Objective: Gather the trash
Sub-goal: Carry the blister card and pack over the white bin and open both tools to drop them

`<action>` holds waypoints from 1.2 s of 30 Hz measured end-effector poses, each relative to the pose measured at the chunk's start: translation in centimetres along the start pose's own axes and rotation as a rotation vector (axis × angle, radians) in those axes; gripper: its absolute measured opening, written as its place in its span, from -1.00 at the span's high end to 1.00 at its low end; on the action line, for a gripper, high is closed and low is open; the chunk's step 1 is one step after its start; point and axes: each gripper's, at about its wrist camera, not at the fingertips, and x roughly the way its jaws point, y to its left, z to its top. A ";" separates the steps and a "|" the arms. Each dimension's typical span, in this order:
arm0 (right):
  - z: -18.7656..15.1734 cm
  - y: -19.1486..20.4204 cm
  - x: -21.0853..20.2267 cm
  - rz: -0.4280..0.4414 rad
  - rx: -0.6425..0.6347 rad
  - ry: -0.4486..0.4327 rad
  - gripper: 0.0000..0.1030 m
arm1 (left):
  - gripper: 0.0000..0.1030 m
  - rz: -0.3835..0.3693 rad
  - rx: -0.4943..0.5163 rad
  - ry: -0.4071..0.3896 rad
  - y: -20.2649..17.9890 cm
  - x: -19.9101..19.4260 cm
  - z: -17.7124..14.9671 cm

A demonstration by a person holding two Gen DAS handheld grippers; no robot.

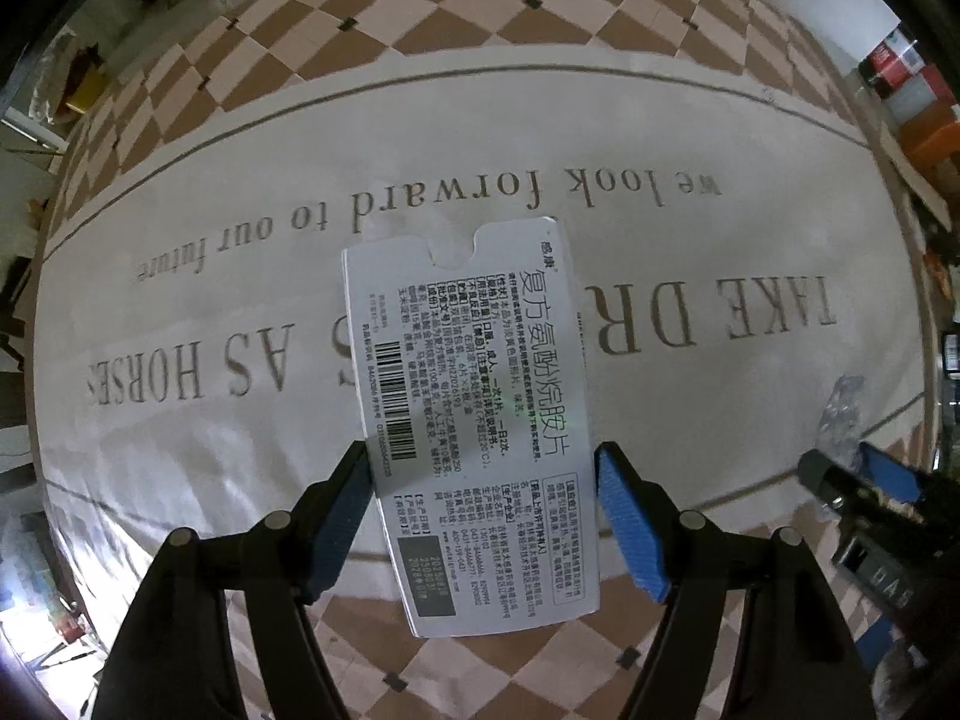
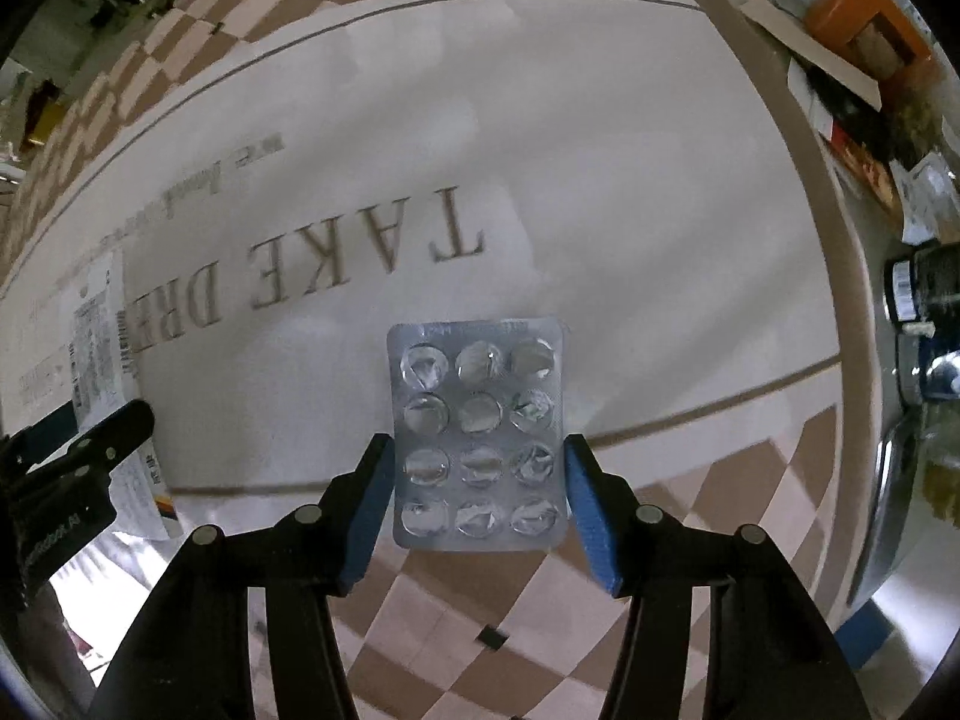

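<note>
My left gripper [image 1: 482, 468] is shut on a flattened white medicine box [image 1: 474, 408] with Chinese print and a barcode, and holds it above the rug. My right gripper [image 2: 478, 462] is shut on an empty silver blister pack [image 2: 477, 432] with several popped pockets, also held above the rug. The blister pack [image 1: 843, 420] and right gripper [image 1: 864, 480] show at the right edge of the left wrist view. The medicine box [image 2: 99, 354] and left gripper [image 2: 72, 450] show at the left of the right wrist view.
Below lies a pale rug [image 1: 420, 138] with printed words and a brown checkered border [image 2: 456, 612]. Boxes and cans [image 2: 852, 42] crowd the right side. A shiny metal vessel [image 2: 912, 468] and a dark jar [image 2: 906, 294] stand at the far right.
</note>
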 end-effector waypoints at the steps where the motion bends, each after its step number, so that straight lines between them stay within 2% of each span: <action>1: -0.8 0.4 -0.5 0.014 -0.004 -0.010 -0.13 | -0.39 -0.003 -0.001 -0.012 0.1 -0.6 -0.3; 8: -6.1 2.9 -4.6 0.102 -0.012 -0.097 -0.13 | -0.39 -0.031 -0.010 -0.122 2.3 -6.4 -5.3; 16: -16.1 5.6 -9.6 0.160 -0.059 -0.196 -0.13 | -0.39 -0.108 -0.034 -0.235 9.0 -12.8 -17.0; 17: -17.0 7.7 -8.2 0.166 -0.060 -0.205 -0.13 | -0.39 -0.123 -0.035 -0.248 10.1 -13.4 -18.9; 19: -20.5 9.4 -8.3 0.187 -0.048 -0.218 -0.13 | -0.39 -0.147 -0.037 -0.259 11.9 -14.1 -22.0; 22: -28.0 11.1 -8.1 0.216 -0.017 -0.217 -0.13 | -0.39 -0.186 -0.040 -0.247 14.5 -14.5 -26.9; 27: -38.2 12.7 -5.6 0.257 0.046 -0.142 -0.13 | -0.39 -0.242 -0.076 -0.151 17.6 -12.2 -34.9; 30: -43.3 12.8 -2.6 0.261 0.080 -0.068 -0.13 | -0.39 -0.256 -0.087 -0.072 18.4 -9.1 -38.4; 32: -46.1 12.6 0.3 0.264 0.105 -0.012 -0.13 | -0.39 -0.255 -0.098 -0.007 18.6 -6.0 -40.5; 35: -48.3 12.2 5.4 0.262 0.127 0.060 -0.13 | -0.39 -0.257 -0.141 0.091 19.3 0.8 -42.7; 36: -48.8 12.1 7.4 0.259 0.132 0.080 -0.13 | -0.40 -0.271 -0.165 0.124 19.6 4.2 -43.0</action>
